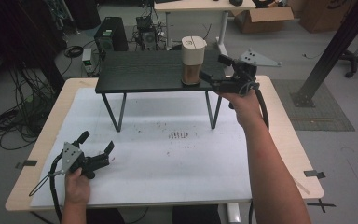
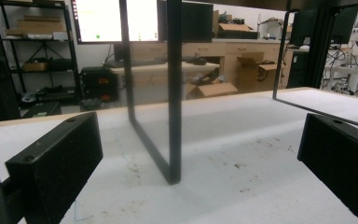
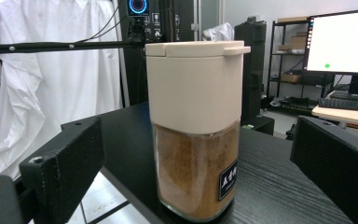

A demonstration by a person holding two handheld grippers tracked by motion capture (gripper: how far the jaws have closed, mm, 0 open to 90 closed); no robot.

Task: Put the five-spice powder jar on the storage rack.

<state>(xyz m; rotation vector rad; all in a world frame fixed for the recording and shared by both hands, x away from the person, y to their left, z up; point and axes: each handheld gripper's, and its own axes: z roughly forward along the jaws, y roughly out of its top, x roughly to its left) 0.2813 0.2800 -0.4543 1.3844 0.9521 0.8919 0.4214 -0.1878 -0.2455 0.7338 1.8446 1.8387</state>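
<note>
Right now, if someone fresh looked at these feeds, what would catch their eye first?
The jar, cream lid over brown powder, standing upright on the black shelf near its right end. The right gripper is up at it, open, a jaw on each side and neither touching. The left gripper lies low on the white mat, open, with nothing between its jaws.
</note>
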